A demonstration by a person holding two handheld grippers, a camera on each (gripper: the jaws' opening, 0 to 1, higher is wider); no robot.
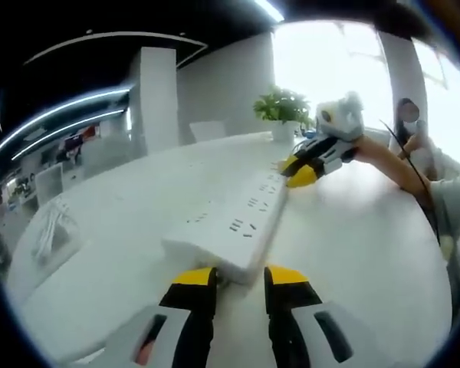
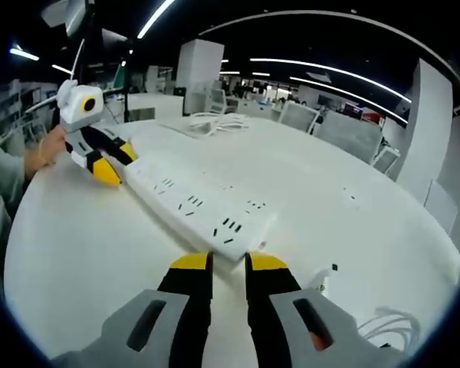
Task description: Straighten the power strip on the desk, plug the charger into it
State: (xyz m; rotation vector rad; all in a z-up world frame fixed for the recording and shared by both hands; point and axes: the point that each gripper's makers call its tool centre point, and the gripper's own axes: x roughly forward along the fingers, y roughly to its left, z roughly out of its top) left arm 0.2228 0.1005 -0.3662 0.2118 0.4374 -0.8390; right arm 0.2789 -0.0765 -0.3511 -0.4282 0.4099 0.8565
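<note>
- Left gripper view: left gripper (image 1: 240,276) at 6 o'clock, yellow-tipped black jaws a little apart, tips right at the near end of the power strip (image 1: 231,225). Whether they pinch it cannot be told.
- Same view: right gripper (image 1: 300,170) enters at 2 o'clock, yellow tips at the strip's far end, held by a hand (image 1: 372,150). Its jaw state cannot be told from here.
- Same view adds one potted plant (image 1: 283,110) at 1 o'clock and a white coiled cable (image 1: 52,227) at 9 o'clock on the desk (image 1: 353,245).
- Right gripper view: right gripper (image 2: 228,264) at 6 o'clock, jaws narrowly apart with tips against the strip's (image 2: 193,203) near end; grip cannot be confirmed.
- Same view: left gripper (image 2: 113,165) at 10 o'clock on the opposite end, a hand (image 2: 52,147) behind it.
- Same view adds a white cable bundle (image 2: 215,120) at 12 o'clock and white cable loops (image 2: 383,326) at 5 o'clock beside a small white plug-like piece (image 2: 327,279); too small to identify.
- Count: one strip, two grippers.
- Strip: long white plastic bar, flat top, rows of dark socket slots, lying diagonal on the smooth round white desk (image 2: 84,253).
</note>
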